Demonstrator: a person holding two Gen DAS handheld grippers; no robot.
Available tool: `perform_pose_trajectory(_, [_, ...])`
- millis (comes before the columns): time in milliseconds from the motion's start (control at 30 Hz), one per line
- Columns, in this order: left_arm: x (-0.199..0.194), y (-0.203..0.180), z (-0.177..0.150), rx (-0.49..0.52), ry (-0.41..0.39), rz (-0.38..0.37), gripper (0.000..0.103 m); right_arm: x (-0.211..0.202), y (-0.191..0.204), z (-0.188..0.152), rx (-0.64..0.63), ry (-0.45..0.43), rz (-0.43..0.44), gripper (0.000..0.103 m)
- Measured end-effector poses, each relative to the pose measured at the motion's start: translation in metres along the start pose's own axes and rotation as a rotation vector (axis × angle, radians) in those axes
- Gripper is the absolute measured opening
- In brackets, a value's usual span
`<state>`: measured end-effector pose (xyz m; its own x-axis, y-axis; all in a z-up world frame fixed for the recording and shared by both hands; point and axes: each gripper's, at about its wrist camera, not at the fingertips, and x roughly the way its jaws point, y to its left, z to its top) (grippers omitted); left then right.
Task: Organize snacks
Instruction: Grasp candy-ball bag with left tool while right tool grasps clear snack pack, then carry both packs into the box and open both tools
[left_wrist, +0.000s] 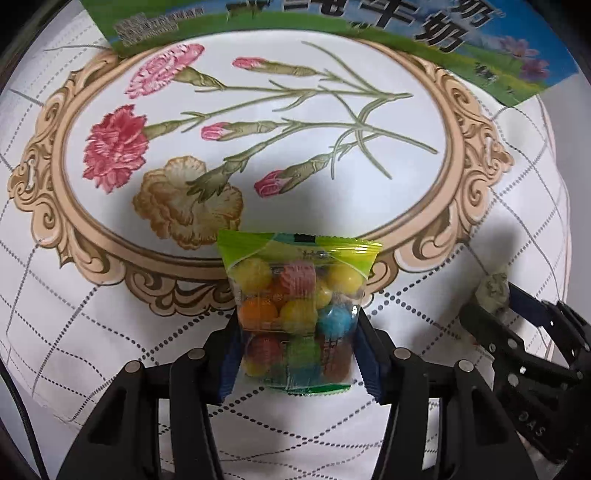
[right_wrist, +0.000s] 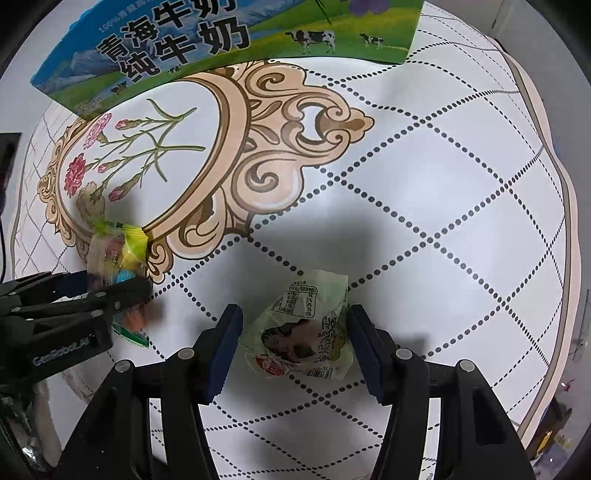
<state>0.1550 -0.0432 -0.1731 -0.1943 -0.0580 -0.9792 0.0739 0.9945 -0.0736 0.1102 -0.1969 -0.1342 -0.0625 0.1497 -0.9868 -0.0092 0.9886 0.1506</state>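
My left gripper (left_wrist: 297, 350) is shut on a clear bag of coloured candy balls (left_wrist: 297, 306) with a green top, held between its blue pads just over the tablecloth. The bag also shows in the right wrist view (right_wrist: 118, 254), with the left gripper (right_wrist: 107, 288) around it. My right gripper (right_wrist: 295, 343) is open, its jaws either side of a pale green snack packet (right_wrist: 306, 332) lying on the cloth, apart from it. That packet (left_wrist: 493, 291) and the right gripper (left_wrist: 491, 306) show at the right in the left wrist view.
A milk carton box (left_wrist: 332, 22) with green and blue print stands at the far edge, also in the right wrist view (right_wrist: 207, 40). The tablecloth (right_wrist: 443, 184) is white with dotted diamonds and a flower medallion (left_wrist: 258, 129). The table edge (right_wrist: 561, 258) runs at the right.
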Motion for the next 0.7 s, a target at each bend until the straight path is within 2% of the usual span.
perform_pose_trajectory(233, [0.001, -0.011, 0.011, -0.005, -0.029, 0.024, 0.048, 0.009, -0.001, -0.004, 0.019, 0.003, 0.005, 0.06])
perform_pose_trajectory(367, [-0.015, -0.013, 0.011, -0.003, -0.023, -0.004, 0.047, 0.009, 0.0, -0.003, 0.023, -0.016, 0.018, 0.059])
perform_pose_trajectory(500, [-0.045, -0.02, 0.014, 0.013, -0.043, -0.054, 0.047, -0.006, -0.006, 0.002, 0.036, -0.024, 0.059, 0.059])
perform_pose_trajectory(600, [-0.078, -0.032, 0.022, 0.037, -0.09, -0.105, 0.047, -0.028, -0.012, 0.011, 0.046, -0.047, 0.094, 0.059])
perform_pose_trajectory(700, [-0.121, -0.042, 0.036, 0.059, -0.158, -0.156, 0.047, -0.063, -0.016, 0.024, 0.051, -0.108, 0.132, 0.059])
